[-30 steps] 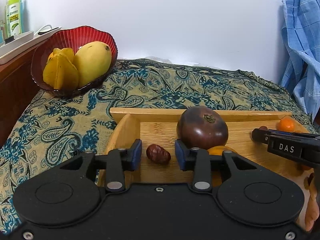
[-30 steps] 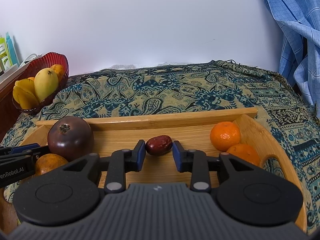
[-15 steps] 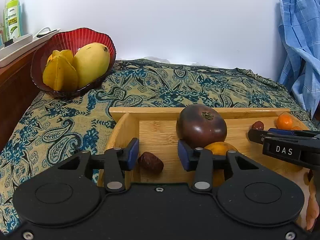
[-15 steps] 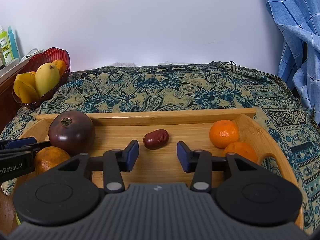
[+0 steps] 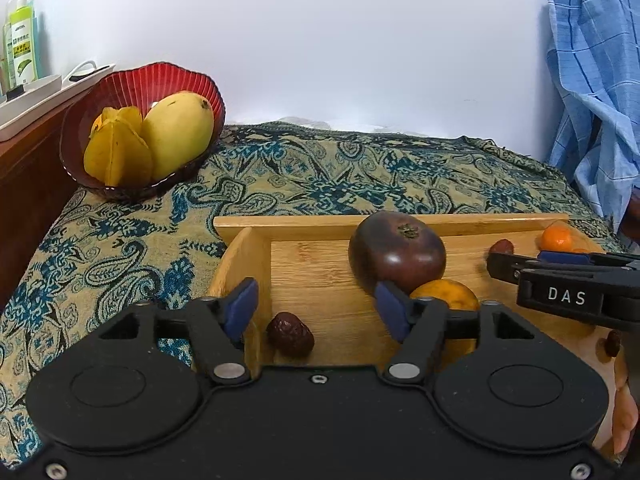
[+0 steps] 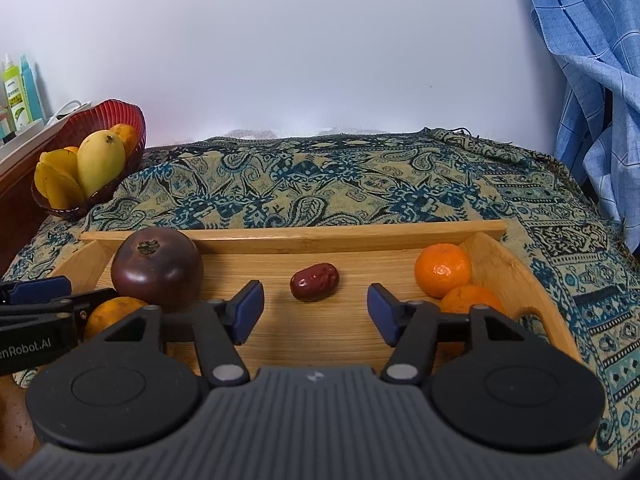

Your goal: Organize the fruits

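Left gripper [image 5: 316, 310]: jaws spread wide, holding nothing. A dark red date [image 5: 290, 334] lies on the tray floor low between them, nearer the left pad, touching neither

Right gripper [image 6: 316, 312]: jaws spread wide, also holding nothing. A second red date [image 6: 315, 282] sits centre frame just beyond the tips, clear of both pads

Wooden tray [image 6: 296, 236] on the paisley cloth [image 6: 320, 184] holds:
- dark purple round fruit [image 6: 157, 272] at the left, touching an orange [image 6: 114, 314] in front of it
- two small oranges at the right end, one [image 6: 443, 270] behind, one [image 6: 472, 300] in front, touching
- both dates

Red bowl [image 5: 132, 84], upper left of the left wrist view, outside the tray: mango [image 5: 178, 136], starfruit [image 5: 116, 152]; the right wrist view shows an orange fruit [image 6: 126, 136] behind the mango

Blue checked fabric [image 6: 588, 80] hangs at the right edge
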{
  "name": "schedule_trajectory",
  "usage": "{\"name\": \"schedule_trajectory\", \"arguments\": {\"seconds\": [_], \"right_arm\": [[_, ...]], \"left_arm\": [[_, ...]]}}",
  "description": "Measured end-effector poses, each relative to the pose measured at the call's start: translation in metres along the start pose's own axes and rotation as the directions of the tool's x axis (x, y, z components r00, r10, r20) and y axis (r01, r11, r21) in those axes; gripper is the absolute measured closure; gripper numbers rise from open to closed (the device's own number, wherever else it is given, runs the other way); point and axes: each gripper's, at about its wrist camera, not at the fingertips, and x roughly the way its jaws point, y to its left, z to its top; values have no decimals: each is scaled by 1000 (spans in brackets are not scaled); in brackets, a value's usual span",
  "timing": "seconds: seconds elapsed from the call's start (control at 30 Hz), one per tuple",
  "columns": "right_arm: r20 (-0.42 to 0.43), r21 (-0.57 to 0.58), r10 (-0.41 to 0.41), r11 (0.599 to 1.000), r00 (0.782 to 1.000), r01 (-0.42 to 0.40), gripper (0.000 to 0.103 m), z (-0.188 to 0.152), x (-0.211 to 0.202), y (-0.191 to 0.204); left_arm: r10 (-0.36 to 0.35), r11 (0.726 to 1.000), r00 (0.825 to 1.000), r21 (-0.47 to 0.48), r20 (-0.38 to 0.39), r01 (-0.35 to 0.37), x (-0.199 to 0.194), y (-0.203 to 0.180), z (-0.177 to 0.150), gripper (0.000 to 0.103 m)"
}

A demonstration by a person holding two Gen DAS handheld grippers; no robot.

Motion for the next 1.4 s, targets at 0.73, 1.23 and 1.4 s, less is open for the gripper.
{"name": "schedule_trajectory", "arguments": {"seconds": [0.73,1.23,1.4], "right_arm": [[101,-27,-12,1000,995,15,1,-11,-55,4],[141,9,-34,999,989,33,0,-48,-94,0],[166,5,-43,999,985,43,0,-63,-108,-1]], "left_arm": [[-2,1000,999,18,44,2,-52,-6,-16,8],[2,999,998,35,64,-4,-88,-14,-46,5],[-1,1000,998,27,70,-1,-99,-13,-58,5]]}}
